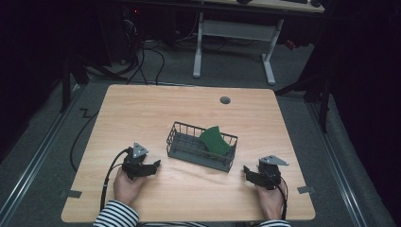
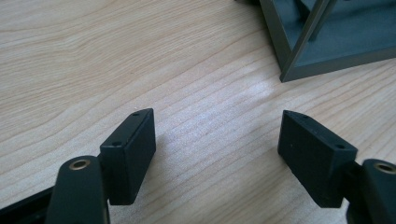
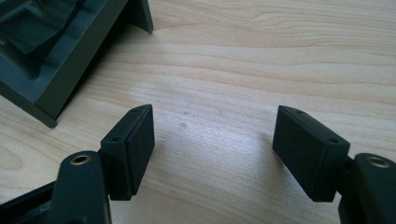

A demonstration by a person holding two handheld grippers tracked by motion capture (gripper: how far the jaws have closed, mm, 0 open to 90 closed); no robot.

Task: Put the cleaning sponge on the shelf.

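The wooden bench (image 1: 142,109) carries a dark wire basket (image 1: 187,150) near its middle, sitting askew to the bench edges; a green cloth-like piece (image 1: 215,140) lies inside it at the far right end, its upper corner leaning up over the rim rather than tucked down flat; whether it is stiff or soft is hard to tell from here.

The left gripper (image 1: 152,166) rests on the bench just left of the basket, jaws spread wide with bare wood between them, and in the left gripper view the basket's corner (image 2: 299,51) stands close ahead; the right gripper (image 1: 247,171) rests near the basket's right end, jaws likewise spread and empty, the basket's solid base (image 3: 56,70) showing at the upper left of the right gripper view.

The likely trouble lies in the basket itself; it looks light and stands free, so a gripper nudging one end could slide or swivel it across the smooth wood, and a lift from one side alone could tip it; the green piece, perched against the rim, could then slip out onto the bench; a jaw could also catch in the wire wall instead of closing on the rim.
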